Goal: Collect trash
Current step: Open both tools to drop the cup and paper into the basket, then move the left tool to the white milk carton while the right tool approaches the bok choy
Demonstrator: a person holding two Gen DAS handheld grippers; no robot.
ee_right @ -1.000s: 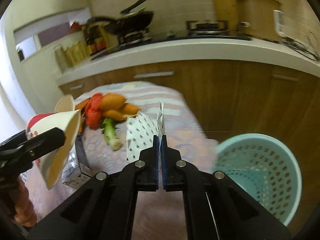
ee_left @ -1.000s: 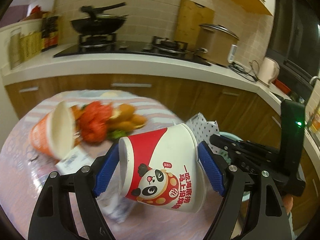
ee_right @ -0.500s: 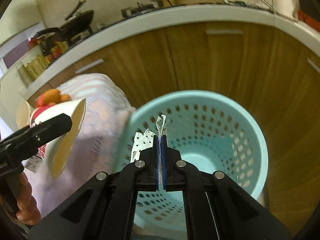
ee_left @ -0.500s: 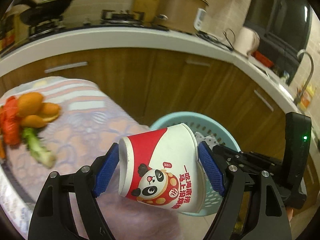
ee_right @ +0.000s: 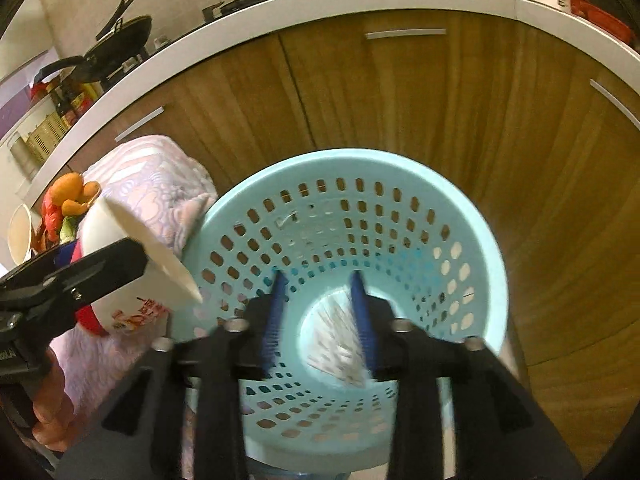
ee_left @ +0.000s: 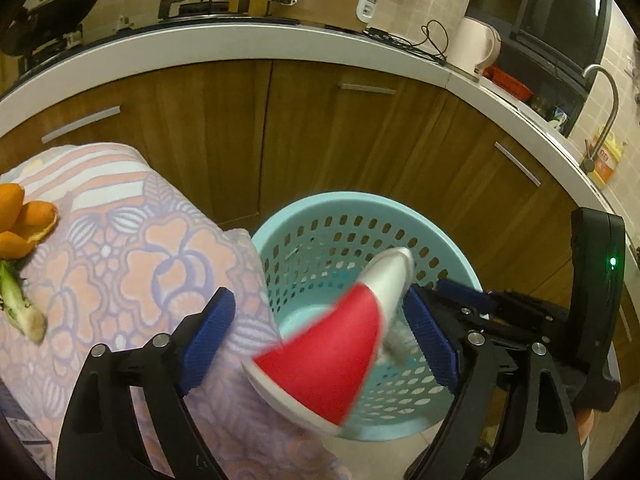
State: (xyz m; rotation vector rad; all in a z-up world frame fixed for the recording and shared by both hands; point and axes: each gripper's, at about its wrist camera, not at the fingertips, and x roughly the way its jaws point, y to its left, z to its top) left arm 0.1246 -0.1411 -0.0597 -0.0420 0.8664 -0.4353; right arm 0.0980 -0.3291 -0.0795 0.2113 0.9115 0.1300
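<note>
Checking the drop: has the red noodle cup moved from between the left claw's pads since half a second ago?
Yes. The red cup has tipped out of the open left claw, toward the blue basket.

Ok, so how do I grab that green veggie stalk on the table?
Pinch the green stalk across its thin middle, coming straight down from above with one finger on each long side. It lies flat on the tablecloth and is long and narrow, so the ends probably give less hold.

Red print shows on the cup but is too blurred to read; no other lettering is legible.
</note>
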